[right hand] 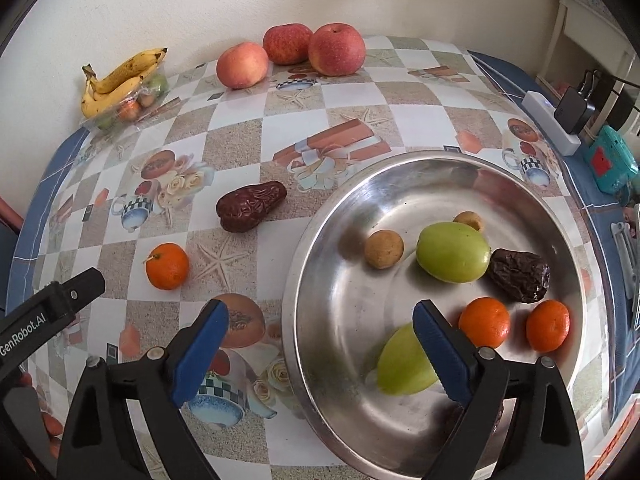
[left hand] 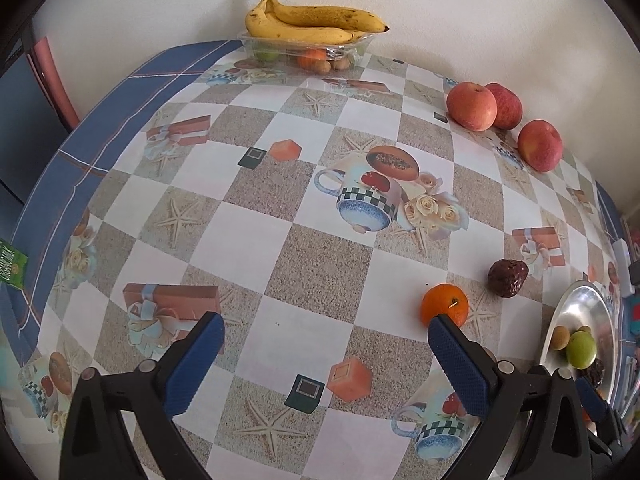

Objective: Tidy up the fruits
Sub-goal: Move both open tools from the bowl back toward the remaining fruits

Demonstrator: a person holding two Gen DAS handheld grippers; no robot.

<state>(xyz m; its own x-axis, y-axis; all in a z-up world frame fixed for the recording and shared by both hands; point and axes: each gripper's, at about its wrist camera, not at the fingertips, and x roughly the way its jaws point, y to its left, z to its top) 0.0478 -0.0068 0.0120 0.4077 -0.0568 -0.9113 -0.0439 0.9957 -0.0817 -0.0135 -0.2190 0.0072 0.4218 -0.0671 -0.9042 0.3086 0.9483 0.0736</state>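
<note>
Checkered desk (right hand: 248, 148) with fruit, some of it in a steel bowl (right hand: 320, 248).
Both claws, left (left hand: 326, 356) and right (right hand: 320, 344), are spread and empty; nearest lies a loose tangerine (right hand: 167, 266), beyond it a date (right hand: 251, 206), farther off three apples (right hand: 292, 54) and bananas (right hand: 120, 80) by the wall.

Bright soft daylight, sharp, fisheye-warped edges
</note>
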